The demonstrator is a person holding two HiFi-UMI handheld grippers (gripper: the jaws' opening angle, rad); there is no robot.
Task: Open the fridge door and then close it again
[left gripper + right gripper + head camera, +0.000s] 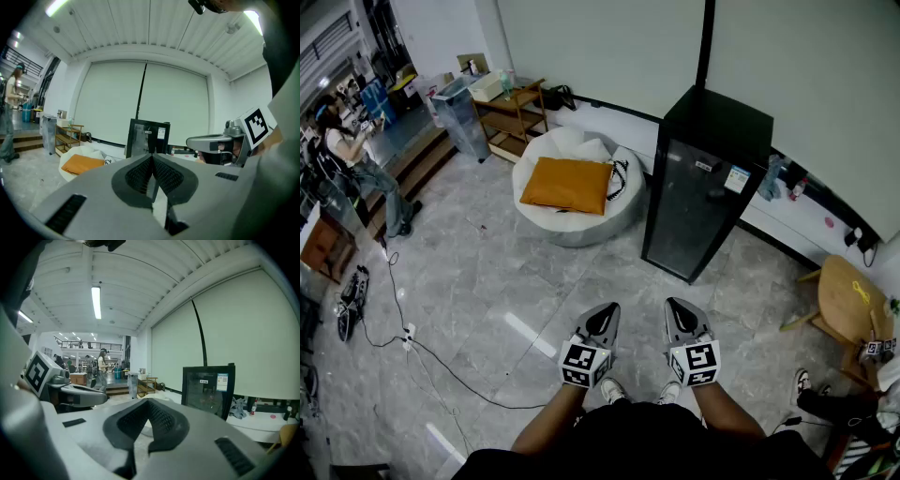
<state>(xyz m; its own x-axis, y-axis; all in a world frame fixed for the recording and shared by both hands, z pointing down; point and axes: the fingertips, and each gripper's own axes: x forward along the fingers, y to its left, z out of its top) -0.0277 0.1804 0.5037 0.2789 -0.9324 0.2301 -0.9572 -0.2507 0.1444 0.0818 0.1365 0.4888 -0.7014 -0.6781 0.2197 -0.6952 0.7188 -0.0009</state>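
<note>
The fridge [705,187] is a tall black cabinet with a dark glass door, and the door is closed. It stands against the wall, a few steps ahead of me and slightly right. Both grippers are held low in front of my body, well short of it. My left gripper [604,311] is shut with nothing between its jaws. My right gripper [676,307] beside it is also shut and empty. The left gripper view has the fridge [148,137] straight beyond its closed jaw tips [152,157]. In the right gripper view the fridge [209,389] stands right of the jaw tips [149,403].
A white beanbag with an orange cushion [570,184] lies left of the fridge. A wooden shelf [514,111] and a plastic bin [461,114] stand at the back left. A wooden stool [847,298] is at the right. A cable [441,364] trails over the floor; a person [354,157] stands far left.
</note>
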